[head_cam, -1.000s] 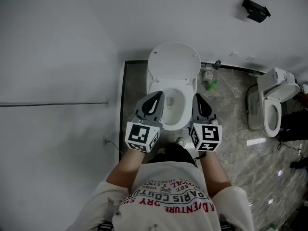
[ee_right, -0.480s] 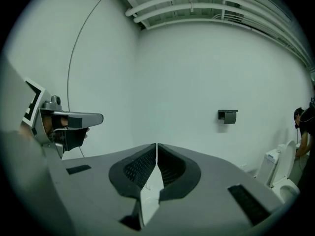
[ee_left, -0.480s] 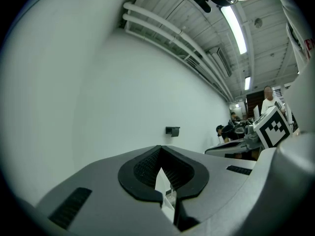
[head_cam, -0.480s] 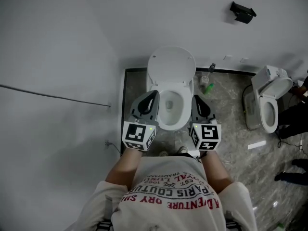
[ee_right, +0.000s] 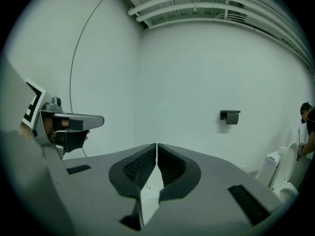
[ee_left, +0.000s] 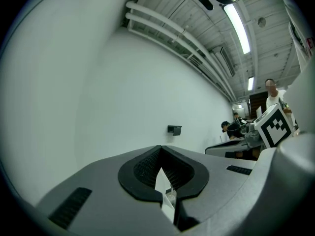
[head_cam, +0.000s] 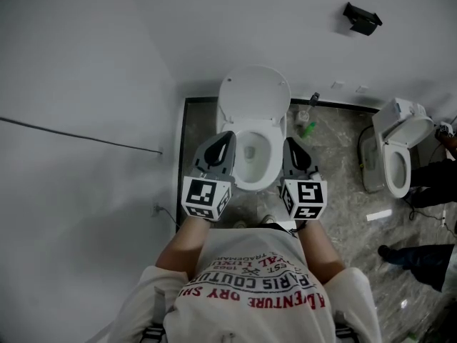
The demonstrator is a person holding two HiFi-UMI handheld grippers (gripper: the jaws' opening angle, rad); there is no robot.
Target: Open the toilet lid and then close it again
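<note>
The white toilet stands against the wall with its lid (head_cam: pixel 253 91) raised and leaning back. The seat (head_cam: pixel 235 143) is down and the bowl shows. My left gripper (head_cam: pixel 228 137) hovers over the seat's left side and my right gripper (head_cam: pixel 288 143) over its right side, both pointing at the wall. Neither touches the toilet. In the left gripper view the left gripper (ee_left: pixel 160 149) has its jaws together with nothing between them. The right gripper (ee_right: pixel 156 146) in its own view is shut the same way, empty. Each gripper view faces the bare wall.
A second toilet (head_cam: pixel 396 156) with its lid up stands to the right. A green bottle (head_cam: pixel 308 128) and a small container lie on the marble floor by the wall. A black holder (head_cam: pixel 362 18) hangs on the wall. A person's legs (head_cam: pixel 418 261) show at lower right.
Both grippers have risen a little and drawn slightly back over the bowl. The lid has stayed raised. A person's legs have come into view at lower right.
</note>
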